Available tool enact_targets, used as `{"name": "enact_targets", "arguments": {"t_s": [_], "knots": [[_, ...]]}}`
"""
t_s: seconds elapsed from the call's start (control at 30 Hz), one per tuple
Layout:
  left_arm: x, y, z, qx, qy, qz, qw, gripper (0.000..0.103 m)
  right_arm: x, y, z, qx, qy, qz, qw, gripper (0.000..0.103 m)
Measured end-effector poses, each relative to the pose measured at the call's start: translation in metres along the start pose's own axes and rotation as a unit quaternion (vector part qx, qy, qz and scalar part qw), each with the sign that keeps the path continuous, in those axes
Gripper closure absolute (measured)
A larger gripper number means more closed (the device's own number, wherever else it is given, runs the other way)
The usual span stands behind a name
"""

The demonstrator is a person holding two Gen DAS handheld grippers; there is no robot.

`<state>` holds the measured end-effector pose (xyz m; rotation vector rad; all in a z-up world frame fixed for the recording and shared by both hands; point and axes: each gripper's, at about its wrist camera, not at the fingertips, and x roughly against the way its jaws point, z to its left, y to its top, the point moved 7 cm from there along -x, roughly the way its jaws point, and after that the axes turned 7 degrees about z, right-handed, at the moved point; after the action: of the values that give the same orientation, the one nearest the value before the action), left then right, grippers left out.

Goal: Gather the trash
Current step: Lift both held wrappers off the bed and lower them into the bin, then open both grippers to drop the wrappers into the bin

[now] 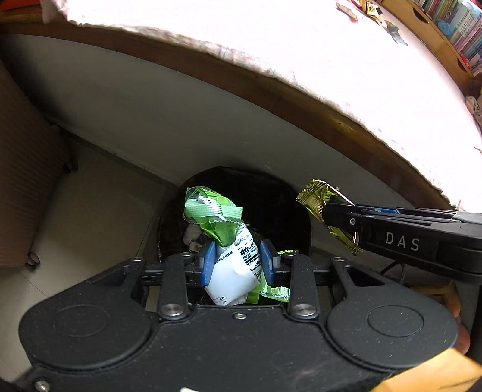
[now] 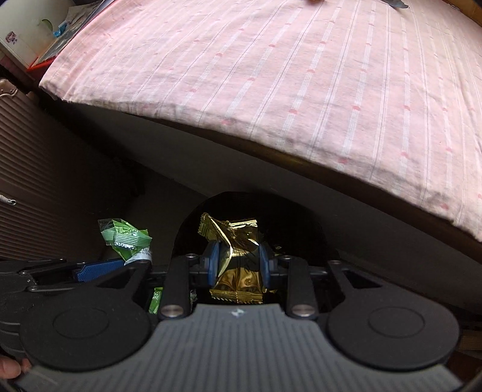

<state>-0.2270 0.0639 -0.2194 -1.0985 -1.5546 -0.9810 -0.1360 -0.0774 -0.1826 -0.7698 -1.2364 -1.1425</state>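
My left gripper (image 1: pixel 238 262) is shut on a bunch of green and white wrappers (image 1: pixel 224 229) and holds it over the dark mouth of a black trash bin (image 1: pixel 271 193). The same green and white wrappers (image 2: pixel 126 238) show at the left of the right wrist view. My right gripper (image 2: pixel 238 262) is shut on a crumpled gold foil wrapper (image 2: pixel 238 238), also above the black trash bin (image 2: pixel 301 217). In the left wrist view the right gripper (image 1: pixel 337 223) reaches in from the right with the gold foil wrapper (image 1: pixel 316 202) beside the bin's rim.
A bed with a pink striped sheet (image 2: pixel 301 75) and a wooden frame (image 1: pixel 271 90) stands just behind the bin. More wrappers (image 1: pixel 370 12) lie on its far side. A ribbed brown suitcase (image 1: pixel 27 181) stands at the left, bookshelves (image 1: pixel 458 33) at the far right.
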Motion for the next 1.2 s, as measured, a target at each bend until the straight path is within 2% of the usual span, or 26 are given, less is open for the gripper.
{"name": "enact_targets", "arguments": {"t_s": [0.7, 0.87, 0.93, 1.03, 1.07, 1.2], "knots": [[-0.036, 0.007, -0.01, -0.012, 0.003, 0.029, 0.9995, 0.073, -0.014, -0.004, -0.011, -0.026, 0.002, 0.015, 1.0, 0.065], [-0.069, 0.007, -0.008, -0.011, 0.02, 0.071, 0.9972, 0.073, -0.032, -0.002, -0.009, -0.023, -0.007, 0.028, 0.999, 0.065], [-0.075, 0.009, -0.011, -0.02, 0.027, 0.074, 0.9967, 0.073, -0.037, -0.001, -0.007, -0.026, -0.008, 0.033, 0.999, 0.064], [-0.082, 0.011, -0.016, -0.03, 0.031, 0.072, 0.9965, 0.072, -0.042, 0.0, -0.005, -0.024, -0.004, 0.038, 0.999, 0.06], [-0.083, 0.011, -0.017, -0.031, 0.031, 0.072, 0.9964, 0.071, -0.043, 0.0, -0.005, -0.021, -0.003, 0.039, 0.999, 0.054], [-0.085, 0.007, -0.022, -0.04, 0.039, 0.066, 0.9962, 0.058, -0.044, 0.001, -0.006, -0.016, -0.001, 0.041, 0.999, 0.044]]}}
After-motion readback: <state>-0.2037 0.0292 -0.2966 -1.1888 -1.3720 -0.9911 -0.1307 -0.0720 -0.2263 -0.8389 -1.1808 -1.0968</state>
